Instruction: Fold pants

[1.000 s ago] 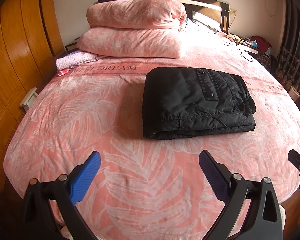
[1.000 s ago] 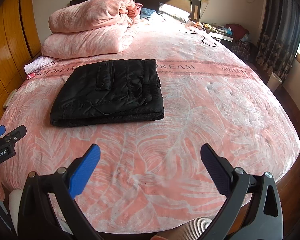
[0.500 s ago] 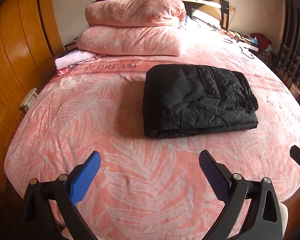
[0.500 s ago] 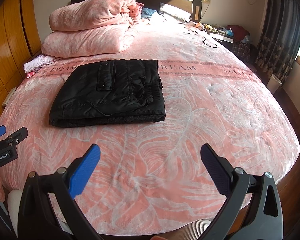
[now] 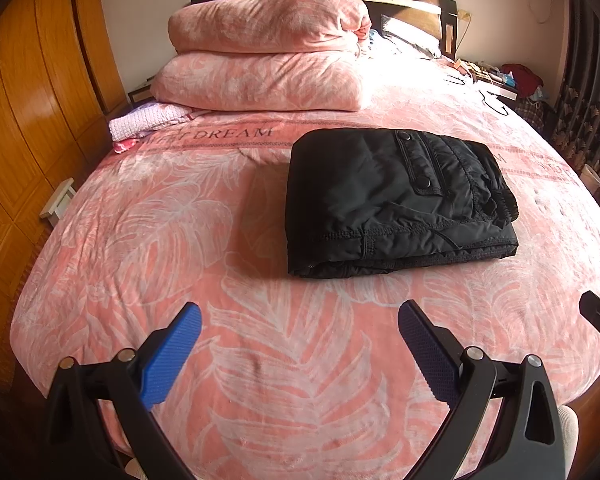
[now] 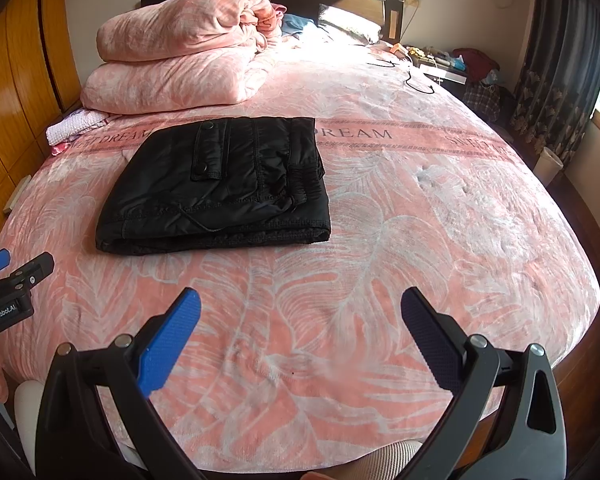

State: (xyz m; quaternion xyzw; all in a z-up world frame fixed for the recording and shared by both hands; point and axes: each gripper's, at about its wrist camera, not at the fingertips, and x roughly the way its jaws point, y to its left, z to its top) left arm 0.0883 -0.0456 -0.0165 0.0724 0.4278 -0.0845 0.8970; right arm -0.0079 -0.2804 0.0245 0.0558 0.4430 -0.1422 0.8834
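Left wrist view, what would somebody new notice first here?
A folded pair of black pants lies mid-bed on the pink leaf-print bedspread. Behind it, stacked pink quilts sit by the headboard. Up close, the left tongs stand open and empty.

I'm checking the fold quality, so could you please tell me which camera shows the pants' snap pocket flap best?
The left wrist view: the flap on the black pants appears closer, both snaps clear. In the right wrist view the flap is smaller and seen more obliquely.

Each gripper (image 5: 299,322) (image 6: 300,320) has black arms, silver screws, textured blue pads (image 5: 168,360); one reads "GenRobot.AI".
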